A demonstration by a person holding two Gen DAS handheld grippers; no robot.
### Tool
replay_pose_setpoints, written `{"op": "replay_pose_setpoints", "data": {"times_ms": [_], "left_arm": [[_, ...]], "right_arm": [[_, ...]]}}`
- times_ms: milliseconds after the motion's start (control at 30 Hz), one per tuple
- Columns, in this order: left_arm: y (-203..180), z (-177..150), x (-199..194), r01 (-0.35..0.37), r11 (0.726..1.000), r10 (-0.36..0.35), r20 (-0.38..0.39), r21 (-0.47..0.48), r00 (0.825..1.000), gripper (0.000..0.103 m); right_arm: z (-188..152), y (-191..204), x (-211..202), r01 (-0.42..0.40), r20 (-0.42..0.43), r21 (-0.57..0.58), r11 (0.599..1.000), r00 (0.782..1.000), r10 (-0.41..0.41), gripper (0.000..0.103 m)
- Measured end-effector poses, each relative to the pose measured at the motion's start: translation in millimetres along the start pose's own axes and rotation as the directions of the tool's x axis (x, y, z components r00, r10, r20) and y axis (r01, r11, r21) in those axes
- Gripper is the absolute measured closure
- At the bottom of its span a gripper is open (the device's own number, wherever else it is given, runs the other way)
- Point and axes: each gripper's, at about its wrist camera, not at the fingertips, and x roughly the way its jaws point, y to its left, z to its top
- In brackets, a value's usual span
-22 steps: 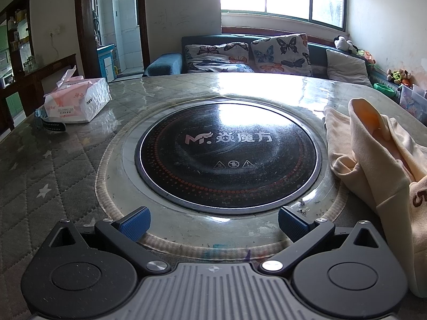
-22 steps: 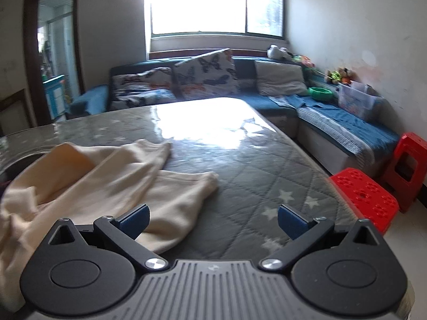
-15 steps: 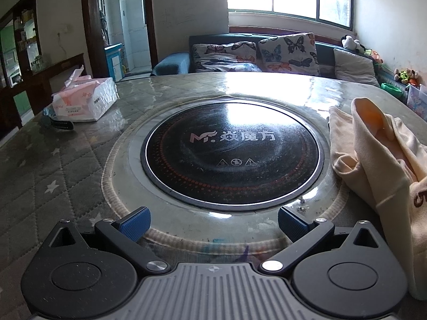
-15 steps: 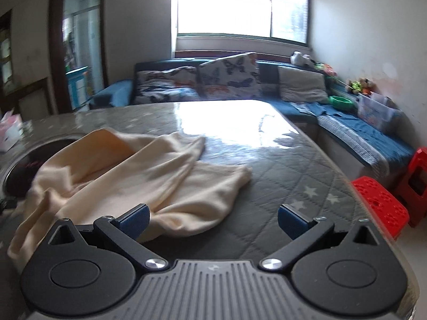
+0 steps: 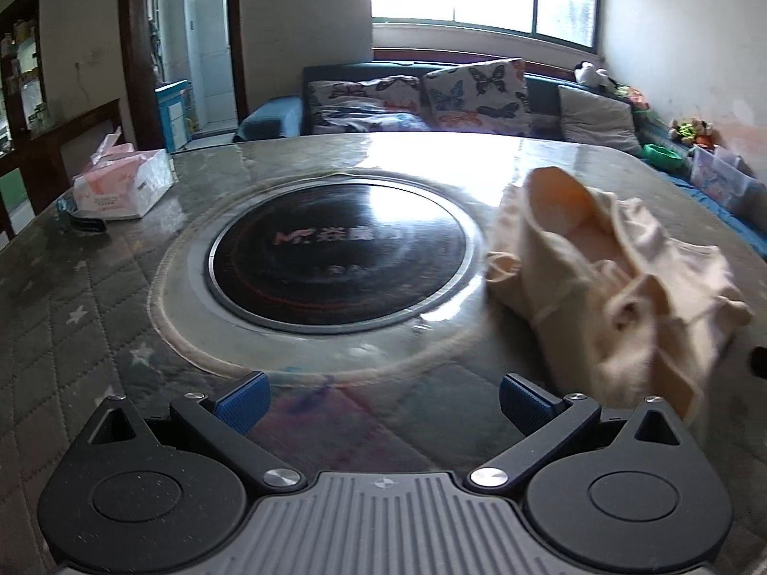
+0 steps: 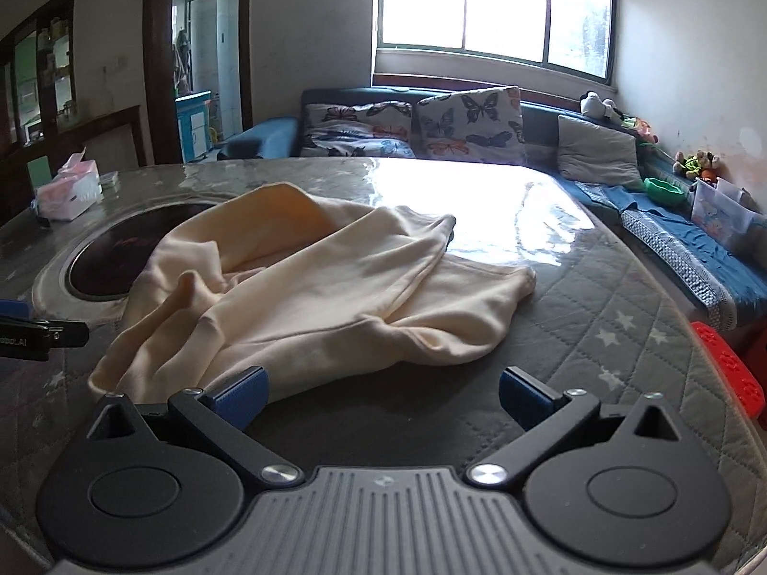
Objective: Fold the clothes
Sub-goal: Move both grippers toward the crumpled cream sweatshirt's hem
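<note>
Two wide, empty claws — right claw point(image 6: 382, 395) just before the crumpled cream garment point(image 6: 311, 287).

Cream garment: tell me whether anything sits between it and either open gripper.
Nothing visible does. The right gripper faces the cream garment over bare quilted table cover. The left gripper has only table surface between it and the garment, which lies to its right. The tissue pack is far off.

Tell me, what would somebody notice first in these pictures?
Probably the crumpled cream garment, lying in a heap on the quilted grey table just ahead of the open right claw. Next, the big round black cooktop set into the table's middle, in front of the open left claw, with a pink tissue pack beyond it.
</note>
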Motion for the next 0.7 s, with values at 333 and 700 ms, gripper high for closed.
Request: {"op": "replay_pose_setpoints", "data": {"times_ms": [333,700], "left_arm": [[-27.8,-9.9,-15.1,0.046,0.998,-0.045,-0.008,0.044,0.999,0.0],[-41.5,-13.0,-23.7,0.074,0.994,-0.074,-0.009,0.081,0.997,0.0]], "right_arm": [[-6.6,10.8,-13.8,-0.021,-0.032,-0.025,0.999,0.999,0.02,0.0],[-9.7,18.0,-22.7,-0.041,-0.038,-0.038,0.998,0.999,0.04,0.0]]}}
